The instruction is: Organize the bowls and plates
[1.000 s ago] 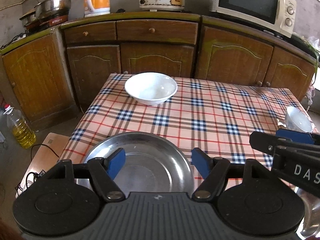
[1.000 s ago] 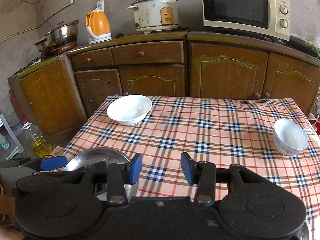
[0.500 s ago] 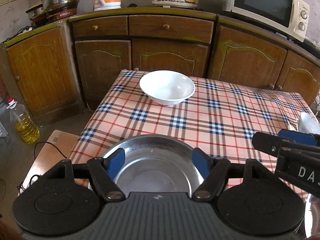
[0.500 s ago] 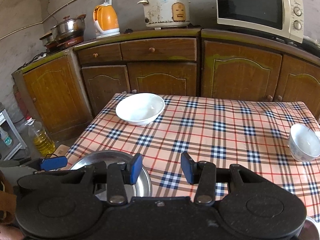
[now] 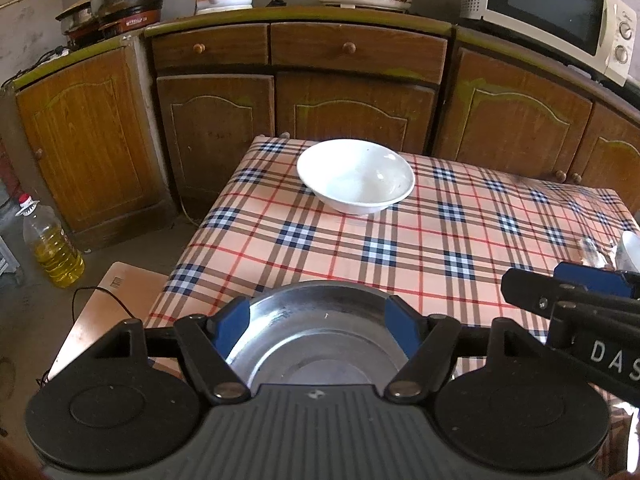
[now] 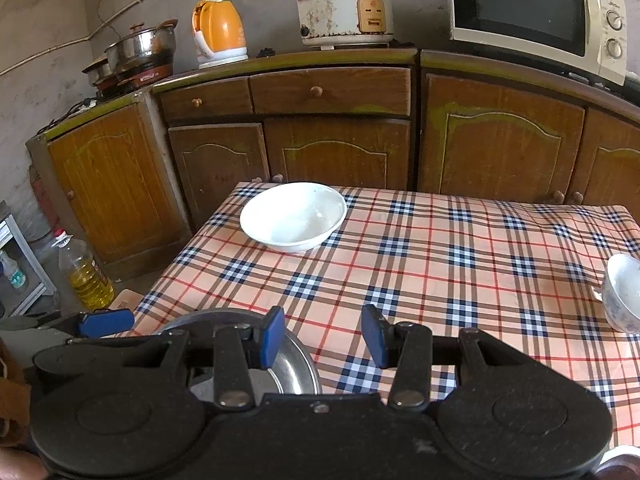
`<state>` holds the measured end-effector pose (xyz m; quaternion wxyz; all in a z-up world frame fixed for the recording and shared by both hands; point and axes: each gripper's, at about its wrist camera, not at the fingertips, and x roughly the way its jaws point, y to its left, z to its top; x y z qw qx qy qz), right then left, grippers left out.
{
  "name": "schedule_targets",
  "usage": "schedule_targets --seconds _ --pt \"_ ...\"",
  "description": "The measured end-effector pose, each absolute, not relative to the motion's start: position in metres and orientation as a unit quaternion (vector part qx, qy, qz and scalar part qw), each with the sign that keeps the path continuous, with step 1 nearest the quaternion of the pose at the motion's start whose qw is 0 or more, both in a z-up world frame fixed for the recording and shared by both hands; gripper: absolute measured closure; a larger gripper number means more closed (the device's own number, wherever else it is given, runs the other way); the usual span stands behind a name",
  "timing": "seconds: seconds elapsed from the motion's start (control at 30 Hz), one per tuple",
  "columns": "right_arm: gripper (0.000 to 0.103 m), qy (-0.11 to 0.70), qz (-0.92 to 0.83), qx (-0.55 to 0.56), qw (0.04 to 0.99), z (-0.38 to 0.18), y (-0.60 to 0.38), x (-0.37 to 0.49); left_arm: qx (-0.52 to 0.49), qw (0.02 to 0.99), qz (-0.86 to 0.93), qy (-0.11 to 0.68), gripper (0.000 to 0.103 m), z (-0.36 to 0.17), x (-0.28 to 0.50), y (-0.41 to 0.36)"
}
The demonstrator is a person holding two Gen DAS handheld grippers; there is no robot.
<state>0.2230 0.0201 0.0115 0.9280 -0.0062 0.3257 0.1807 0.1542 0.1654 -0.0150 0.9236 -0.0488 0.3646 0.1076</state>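
Possibly the wide, empty left hand-held gripper (image 5: 316,318) knocks the steel plate (image 5: 316,344) below it off the desk (image 5: 400,248) edge, while the half-open right hand-held gripper (image 6: 322,336) holds nothing.

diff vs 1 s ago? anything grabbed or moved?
Both grippers advanced over the table: the wide white ceramic bowl looms larger and lower in both views. Nothing grabbed or released: left gripper stays open over the round steel plate, right gripper stays open and empty. Small white cup unmoved.
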Motion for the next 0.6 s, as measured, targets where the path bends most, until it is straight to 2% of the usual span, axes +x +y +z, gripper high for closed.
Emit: schedule_targets --seconds 0.6 --pt "0.05 0.32 0.18 0.01 0.93 0.01 0.034 0.276 -0.047 0.924 0.121 0.361 0.027 -0.011 0.203 0.193"
